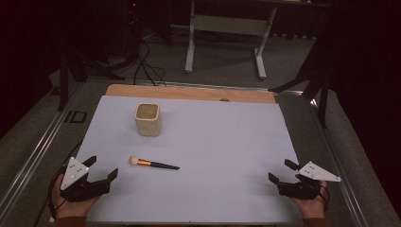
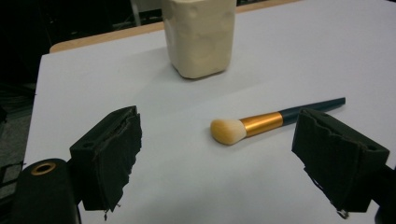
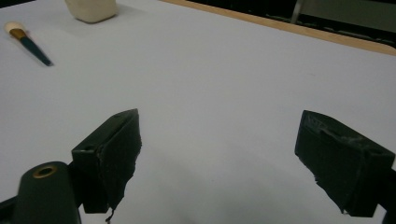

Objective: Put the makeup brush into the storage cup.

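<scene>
Makeup brush with dark handle, gold ferrule and cream bristles (image 1: pixel 153 163): lying flat on the pale lilac table mat (image 1: pixel 222 142), near the cream square-sided ceramic cup (image 1: pixel 148 119). Left gripper (image 1: pixel 100 168): jaws spread, empty, just short of the brush. Right gripper (image 1: pixel 282 171): jaws spread, empty, well apart.

Each hand holds a black gripper: the left gripper (image 1: pixel 100 167) and the right gripper (image 1: pixel 279 170) both carry a grey three-cornered plate dotted with small screws on top. A dark cable trails from each one. Up close, the jaws wear thick black foam pads (image 2: pixel 114 154) with ragged, worn edges, and a brass-ringed hole sits in the black body. Brown sleeve cuffs show at both wrists.
</scene>
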A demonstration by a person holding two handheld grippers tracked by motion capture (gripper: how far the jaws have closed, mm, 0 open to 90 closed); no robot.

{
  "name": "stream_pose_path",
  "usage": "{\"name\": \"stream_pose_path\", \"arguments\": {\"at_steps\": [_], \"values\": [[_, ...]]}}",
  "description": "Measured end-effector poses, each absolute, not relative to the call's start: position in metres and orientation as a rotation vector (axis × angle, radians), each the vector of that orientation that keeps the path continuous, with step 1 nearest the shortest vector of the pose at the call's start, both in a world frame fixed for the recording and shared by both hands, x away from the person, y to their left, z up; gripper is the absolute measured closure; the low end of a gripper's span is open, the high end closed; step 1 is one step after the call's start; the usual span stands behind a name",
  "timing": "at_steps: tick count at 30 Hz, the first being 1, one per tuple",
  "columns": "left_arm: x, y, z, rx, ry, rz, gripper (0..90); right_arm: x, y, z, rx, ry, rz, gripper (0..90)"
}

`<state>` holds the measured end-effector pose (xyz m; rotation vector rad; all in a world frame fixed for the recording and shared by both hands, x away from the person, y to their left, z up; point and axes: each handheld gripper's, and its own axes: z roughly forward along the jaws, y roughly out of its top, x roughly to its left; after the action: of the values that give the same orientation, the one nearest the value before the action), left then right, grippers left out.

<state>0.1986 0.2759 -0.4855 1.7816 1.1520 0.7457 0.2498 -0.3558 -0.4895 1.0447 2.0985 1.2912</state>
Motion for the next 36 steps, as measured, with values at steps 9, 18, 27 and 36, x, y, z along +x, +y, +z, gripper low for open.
{"name": "stream_pose_path", "arguments": {"at_steps": [9,18,27,36], "values": [[0.198,0.273,-0.481,1.767,1.139,0.731,18.0,0.248,-0.355,-0.49,1.053,2.085,1.313,13.5],[0.194,0.278,-0.467,1.732,1.102,0.728,17.7,0.244,-0.359,-0.487,1.079,2.053,1.337,13.3],[0.192,0.287,-0.447,1.716,1.072,0.767,18.4,0.238,-0.362,-0.487,1.088,2.043,1.338,13.5],[0.2,0.279,-0.431,1.743,1.008,0.746,18.6,0.237,-0.363,-0.488,1.095,2.04,1.342,13.7]]}}
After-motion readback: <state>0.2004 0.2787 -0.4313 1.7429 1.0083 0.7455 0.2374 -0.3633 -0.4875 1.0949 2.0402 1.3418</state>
